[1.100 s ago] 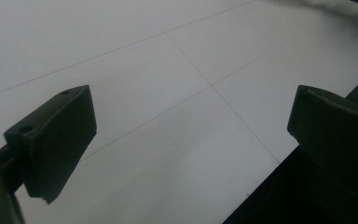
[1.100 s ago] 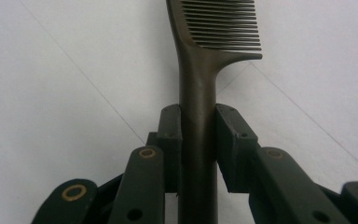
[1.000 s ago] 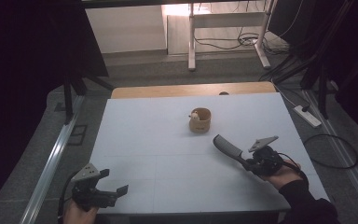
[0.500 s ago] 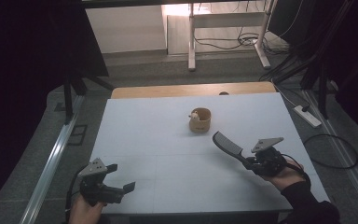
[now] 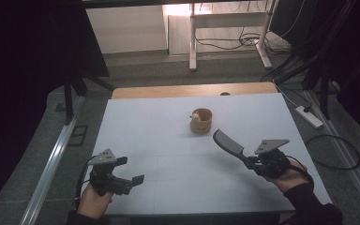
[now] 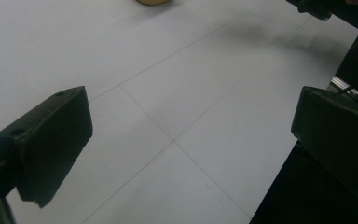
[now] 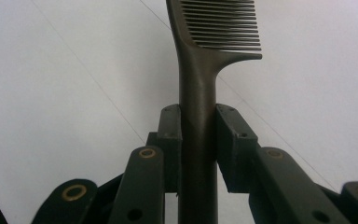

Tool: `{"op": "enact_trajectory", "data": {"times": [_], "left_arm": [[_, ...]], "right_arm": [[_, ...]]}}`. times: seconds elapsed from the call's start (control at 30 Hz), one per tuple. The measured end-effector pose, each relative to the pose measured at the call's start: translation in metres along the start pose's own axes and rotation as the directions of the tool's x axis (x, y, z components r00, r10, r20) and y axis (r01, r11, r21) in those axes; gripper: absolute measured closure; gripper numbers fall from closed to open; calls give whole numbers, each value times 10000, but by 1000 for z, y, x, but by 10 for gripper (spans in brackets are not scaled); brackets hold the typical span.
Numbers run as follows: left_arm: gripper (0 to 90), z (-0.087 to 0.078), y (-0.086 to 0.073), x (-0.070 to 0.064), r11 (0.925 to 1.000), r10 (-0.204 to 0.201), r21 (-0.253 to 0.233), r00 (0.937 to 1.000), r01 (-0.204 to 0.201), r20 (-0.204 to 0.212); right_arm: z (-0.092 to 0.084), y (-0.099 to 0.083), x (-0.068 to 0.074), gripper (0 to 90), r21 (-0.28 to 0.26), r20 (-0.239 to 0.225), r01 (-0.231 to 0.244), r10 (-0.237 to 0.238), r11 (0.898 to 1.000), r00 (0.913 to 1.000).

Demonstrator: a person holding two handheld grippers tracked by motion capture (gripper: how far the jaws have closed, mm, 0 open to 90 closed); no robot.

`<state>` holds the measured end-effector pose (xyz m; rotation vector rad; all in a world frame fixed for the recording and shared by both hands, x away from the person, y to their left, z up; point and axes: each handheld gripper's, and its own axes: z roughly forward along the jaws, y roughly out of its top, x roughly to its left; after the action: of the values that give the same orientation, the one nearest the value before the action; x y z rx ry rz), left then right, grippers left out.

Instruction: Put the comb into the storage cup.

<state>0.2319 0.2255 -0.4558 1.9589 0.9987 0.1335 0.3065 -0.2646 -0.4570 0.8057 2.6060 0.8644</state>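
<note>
The right hand-held gripper (image 5: 249, 161) is clamped on a comb (image 7: 200, 93); the left hand-held gripper (image 5: 133, 173) gapes empty. Keep the comb level toward the wooden cup (image 5: 200, 121) ahead of it.

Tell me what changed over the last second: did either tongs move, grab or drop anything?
The left tongs moved a little up the high view, away from the near edge and further onto the table, still open and empty. The right tongs stayed put, still clamped on the handle of the dark comb, which points toward the small wooden cup. The cup has not moved.
</note>
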Motion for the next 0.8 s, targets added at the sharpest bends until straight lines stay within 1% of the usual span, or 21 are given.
{"op": "enact_trajectory", "data": {"times": [0.17, 0.27, 0.33, 0.4, 0.6, 0.8], "left_arm": [[0, 5, 11, 1, 10000, -43, -64, 9993, 46, 370], [0, 10, 18, 0, 10000, 25, -10, 9985, -24, 553], [0, 14, 22, 0, 9999, 103, 26, 9977, -105, 677], [0, 18, 26, -1, 9998, 156, 102, 9971, -164, 750], [0, 30, 38, -2, 9990, 346, 252, 9956, -369, 871], [0, 41, 52, -5, 9969, 668, 334, 9906, -712, 1191]], "right_arm": [[-3, 1, 3, 730, -278, -29, 193, -194, 9994, 9998], [-4, 2, 5, 731, -411, -43, 271, -273, 9988, 9996], [-4, 3, 6, 731, -491, -60, 424, -427, 9979, 9991], [-5, 3, 7, 730, -494, -67, 415, -419, 9979, 9991], [-6, 5, 10, 730, -676, -64, 598, -603, 9959, 9982], [-9, 8, 14, 730, -941, -57, 886, -895, 9916, 9960]]}}
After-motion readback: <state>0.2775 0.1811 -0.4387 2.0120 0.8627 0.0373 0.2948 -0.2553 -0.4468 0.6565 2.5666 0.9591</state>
